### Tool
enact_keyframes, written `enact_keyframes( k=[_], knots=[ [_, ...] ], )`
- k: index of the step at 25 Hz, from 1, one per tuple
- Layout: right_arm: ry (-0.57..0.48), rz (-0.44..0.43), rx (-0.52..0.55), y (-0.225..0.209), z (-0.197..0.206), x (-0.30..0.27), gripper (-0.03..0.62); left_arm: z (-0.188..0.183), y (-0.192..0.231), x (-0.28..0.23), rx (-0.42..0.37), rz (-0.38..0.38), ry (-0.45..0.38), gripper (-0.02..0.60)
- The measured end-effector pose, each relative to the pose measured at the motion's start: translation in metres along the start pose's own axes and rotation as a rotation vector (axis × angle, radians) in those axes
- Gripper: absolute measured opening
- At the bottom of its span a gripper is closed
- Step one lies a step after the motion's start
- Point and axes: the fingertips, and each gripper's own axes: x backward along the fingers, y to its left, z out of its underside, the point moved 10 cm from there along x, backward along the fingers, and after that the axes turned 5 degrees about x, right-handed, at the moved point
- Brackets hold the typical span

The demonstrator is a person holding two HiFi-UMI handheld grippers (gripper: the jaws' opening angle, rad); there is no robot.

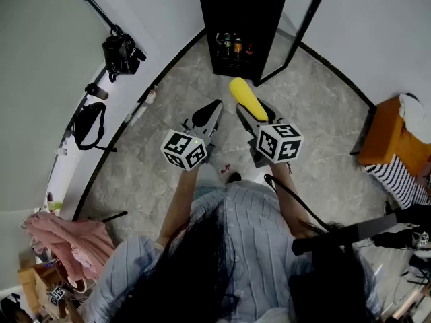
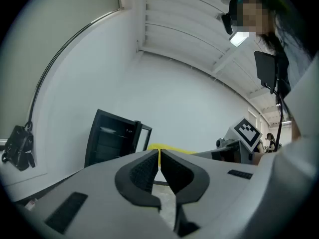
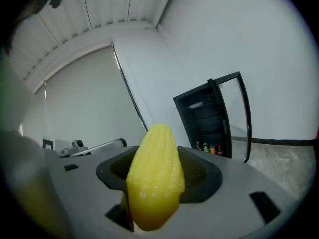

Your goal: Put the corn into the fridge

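One corn (image 1: 246,99): riding in the air in my right gripper (image 1: 254,111), well short of the fridge (image 1: 239,25).
Right gripper: I am clamping the corn low on its body, jaws spread wide, its tip poking forward, likely so it goes in first.
Left gripper (image 1: 210,108): I am holding it pinched closed and empty, just beside, leaving the corn's path free.
Fridge: standing ahead, door (image 1: 303,19) hanging open, so I am judging no pull is needed; bottles (image 1: 234,46) sitting low inside.
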Motion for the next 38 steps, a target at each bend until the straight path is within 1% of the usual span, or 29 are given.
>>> enact_keyframes(
  k=[11,17,20,24,31,38],
  knots=[
    [-0.012,-0.009,-0.033,-0.003,0.005,-0.010,0.244,0.003,0.011,-0.008,0.013,0.021,0.016,0.009],
    [-0.005,0.006,-0.057,-0.006,0.003,-0.030,0.243,-0.003,0.035,-0.015,0.032,0.021,0.003,0.009],
    [-0.005,0.019,-0.062,-0.009,0.001,-0.044,0.244,-0.004,0.051,-0.021,0.034,0.030,0.013,0.009],
    [-0.007,0.037,-0.082,-0.011,-0.002,-0.070,0.244,-0.010,0.077,-0.029,0.035,0.062,0.027,0.009],
    [-0.012,0.082,-0.125,0.001,-0.015,-0.126,0.244,-0.041,0.138,-0.038,0.019,0.133,0.027,0.009],
    [-0.021,0.124,-0.154,0.019,-0.029,-0.185,0.243,-0.067,0.203,-0.042,0.012,0.178,0.060,0.009]
  ],
)
